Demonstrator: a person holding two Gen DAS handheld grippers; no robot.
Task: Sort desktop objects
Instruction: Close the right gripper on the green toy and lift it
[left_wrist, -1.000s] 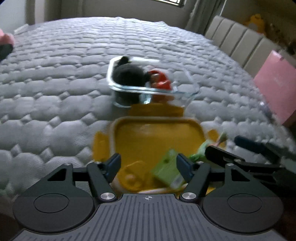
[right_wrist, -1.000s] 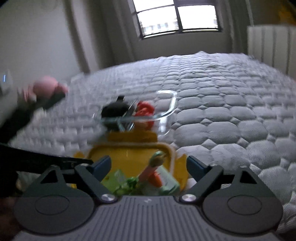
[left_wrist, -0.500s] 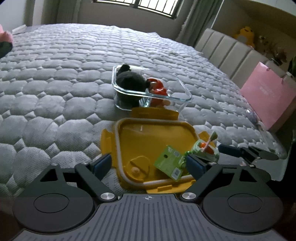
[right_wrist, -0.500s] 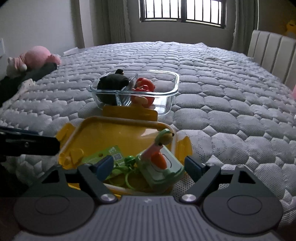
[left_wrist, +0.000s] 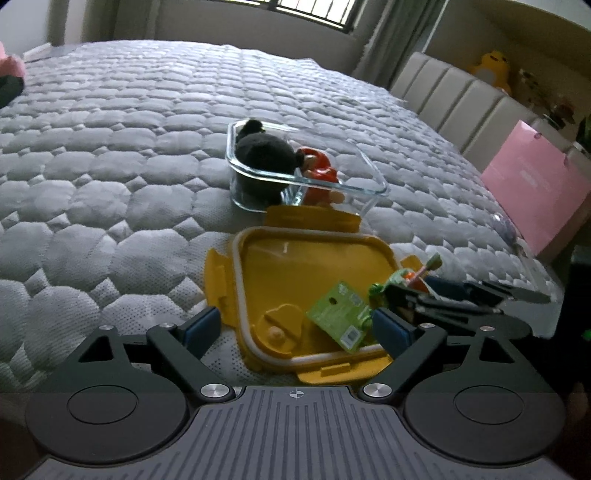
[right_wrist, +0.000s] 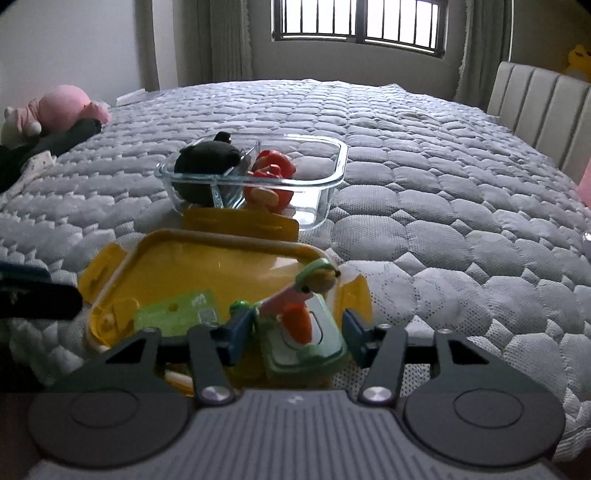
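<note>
Your left tool (left_wrist: 293, 326) stands wide open and holds nothing, its fingers straddling the near edge of the yellow lid (left_wrist: 295, 266), which lies flat on the bed (left_wrist: 110, 155) and is the landmark here. On the lid's near right corner sits the green toy (right_wrist: 303, 332) with its green tag (right_wrist: 173, 314) lying to its left. Your right tool (right_wrist: 291, 332) is the nearer one: its jaws are partly closed and stand on both sides of the toy, though you cannot tell whether the pads grip it yet. Beyond the lid's far edge stands the glass container (right_wrist: 332, 162), with a black plush (right_wrist: 207, 162) and a red toy (right_wrist: 273, 170) inside. The toy's long axis runs away from you, toward the container.
</note>
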